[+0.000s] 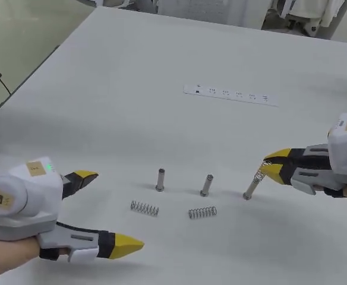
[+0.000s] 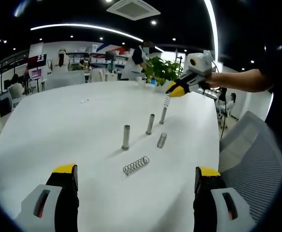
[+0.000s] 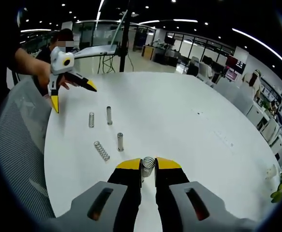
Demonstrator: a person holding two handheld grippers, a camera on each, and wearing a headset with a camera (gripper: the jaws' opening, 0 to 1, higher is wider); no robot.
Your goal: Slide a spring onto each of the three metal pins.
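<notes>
Spring one of three
Right tongs (image 1: 265, 165) clench a coiled steel spring (image 1: 259, 174) at the tip of the rightmost grey metal pin (image 1: 251, 189); left tongs (image 1: 119, 209) gape empty; two loose springs (image 1: 144, 208) and two bare pins (image 1: 160, 179) await pairing.

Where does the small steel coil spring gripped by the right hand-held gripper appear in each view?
Head view: steel coil spring right of centre, at the tips of the right hand-held gripper.
Left gripper view: upper centre-right, under those tips.
Right gripper view: bottom centre, between the jaws.
Shared landmark: middle upright metal pin.
</notes>
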